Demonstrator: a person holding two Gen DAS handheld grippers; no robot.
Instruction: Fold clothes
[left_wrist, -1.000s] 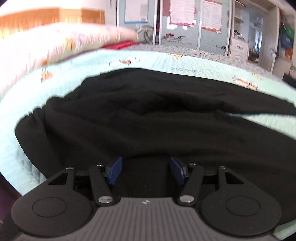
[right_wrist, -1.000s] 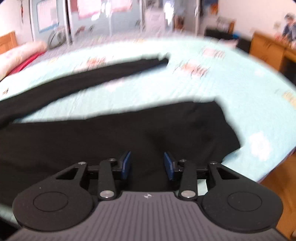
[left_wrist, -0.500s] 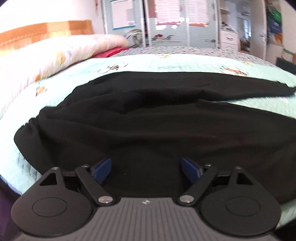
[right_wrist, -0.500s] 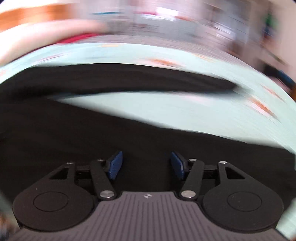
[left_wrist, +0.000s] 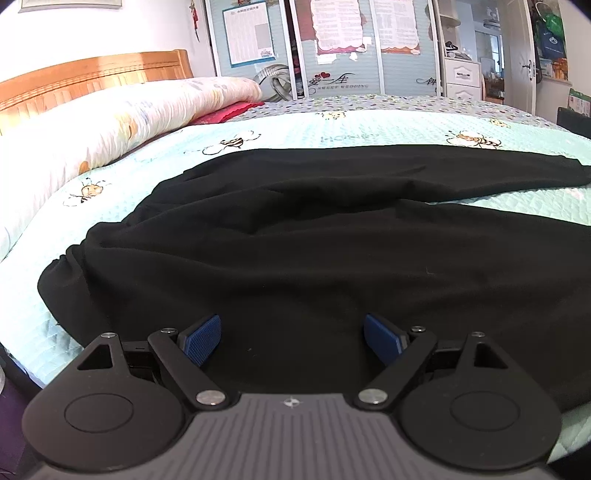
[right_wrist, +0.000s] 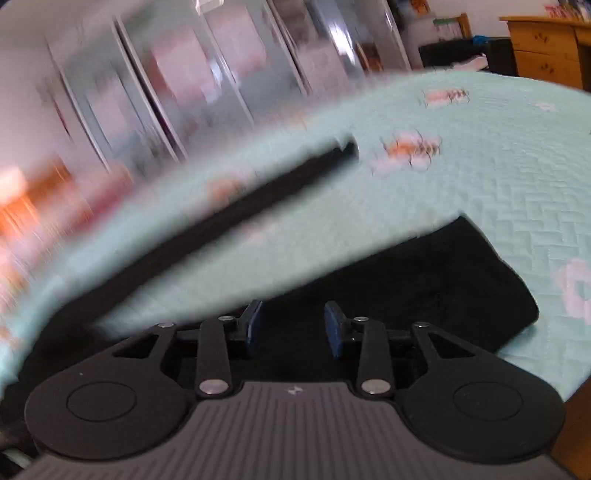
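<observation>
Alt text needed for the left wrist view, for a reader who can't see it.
A black fabric garment lies spread and creased across a mint-green quilted bedspread with bee prints. The left gripper, blue-padded fingers wide open and holding nothing, is in the foreground over the garment's near part. A pale floral rolled duvet lies along the wooden headboard.

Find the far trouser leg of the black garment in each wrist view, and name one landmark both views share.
Left wrist: the far trouser leg stretches across upper centre to the right edge.
Right wrist: it runs blurred, diagonally from lower left up to centre.
Shared landmark: the mint bee-print bedspread.
</observation>
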